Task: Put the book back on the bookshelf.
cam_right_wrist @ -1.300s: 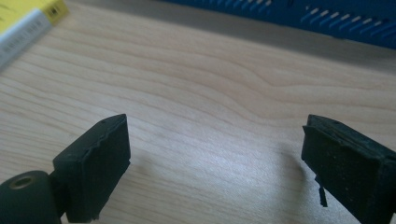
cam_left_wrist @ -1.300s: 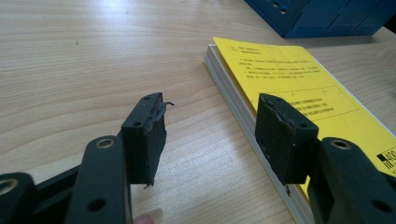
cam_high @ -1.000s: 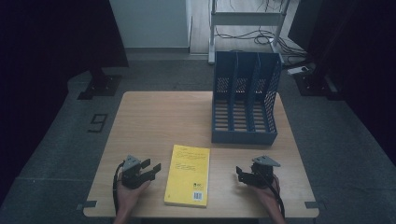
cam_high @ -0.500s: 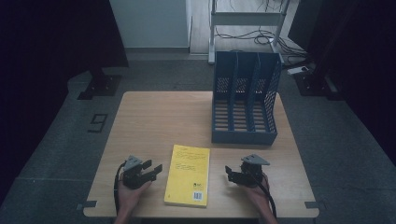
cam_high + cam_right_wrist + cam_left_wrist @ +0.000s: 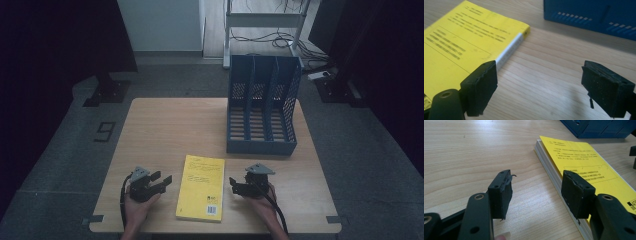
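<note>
room: dim, grey floor, dark curtains at both sides, a metal rack (image 5: 262, 20) with cables behind the surface
surface (image 5: 170, 125): light wood, mostly bare, my forearms come in at its near edge
file rack (image 5: 262, 107): blue, three slots, standing upright on the far right part of the surface, perforated sides, well apart from both my claws
book (image 5: 201, 186): yellow cover with black print, lying flat and closed near the front edge, between my two claws, touching neither; in the left gripper view its white page edge (image 5: 554, 176) faces me
left claw (image 5: 161, 181): in my left hand, just left of the book, pointing right toward it; jaws spread with bare wood between them, holding nothing; the right-hand jaw sits over the book's edge in the left gripper view
right claw (image 5: 233, 185): in my right hand, just right of the book, pointing left toward it; jaws spread wide, nothing between them but wood; book corner (image 5: 525, 29) ahead to the left, blue file rack base beyond
</note>
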The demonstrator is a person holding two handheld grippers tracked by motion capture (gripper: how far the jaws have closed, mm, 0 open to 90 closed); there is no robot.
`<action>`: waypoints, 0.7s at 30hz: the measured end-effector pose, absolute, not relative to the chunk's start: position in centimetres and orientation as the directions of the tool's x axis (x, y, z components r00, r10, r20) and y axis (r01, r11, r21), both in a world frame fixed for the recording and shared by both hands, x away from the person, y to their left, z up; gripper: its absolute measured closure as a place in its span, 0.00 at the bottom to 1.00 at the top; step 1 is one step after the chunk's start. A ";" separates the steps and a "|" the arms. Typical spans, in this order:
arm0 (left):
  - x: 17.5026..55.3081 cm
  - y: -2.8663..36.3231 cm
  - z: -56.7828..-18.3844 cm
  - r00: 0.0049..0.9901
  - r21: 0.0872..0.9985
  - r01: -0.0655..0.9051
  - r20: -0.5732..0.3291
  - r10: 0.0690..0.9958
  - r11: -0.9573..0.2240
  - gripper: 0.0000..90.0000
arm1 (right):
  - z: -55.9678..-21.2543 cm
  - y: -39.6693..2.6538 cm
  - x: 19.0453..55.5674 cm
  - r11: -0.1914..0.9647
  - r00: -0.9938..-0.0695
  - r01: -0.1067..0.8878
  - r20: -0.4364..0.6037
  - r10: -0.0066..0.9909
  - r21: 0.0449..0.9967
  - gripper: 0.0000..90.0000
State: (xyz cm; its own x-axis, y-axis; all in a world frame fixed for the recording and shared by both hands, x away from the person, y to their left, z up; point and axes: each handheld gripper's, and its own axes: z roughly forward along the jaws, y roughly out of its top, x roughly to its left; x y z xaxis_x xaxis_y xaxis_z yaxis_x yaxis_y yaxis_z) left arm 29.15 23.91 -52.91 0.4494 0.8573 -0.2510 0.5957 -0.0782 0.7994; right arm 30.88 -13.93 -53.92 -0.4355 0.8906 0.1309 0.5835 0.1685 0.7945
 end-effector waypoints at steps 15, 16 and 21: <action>29.1 24.3 -52.7 0.444 0.805 0.591 -0.269 0.855 -0.054 0.46 | -53.6 -9.9 31.8 0.191 -0.496 0.576 0.154 0.855 0.795 0.15; 29.1 24.4 -52.7 0.441 0.803 0.593 -0.269 0.856 -0.053 0.46 | -53.7 -9.7 31.8 0.196 -0.499 0.575 0.151 0.853 0.794 0.15; 29.1 24.3 -52.8 0.443 0.801 0.596 -0.271 0.854 -0.055 0.46 | -54.2 -8.6 31.9 0.225 -0.519 0.583 0.145 0.842 0.780 0.15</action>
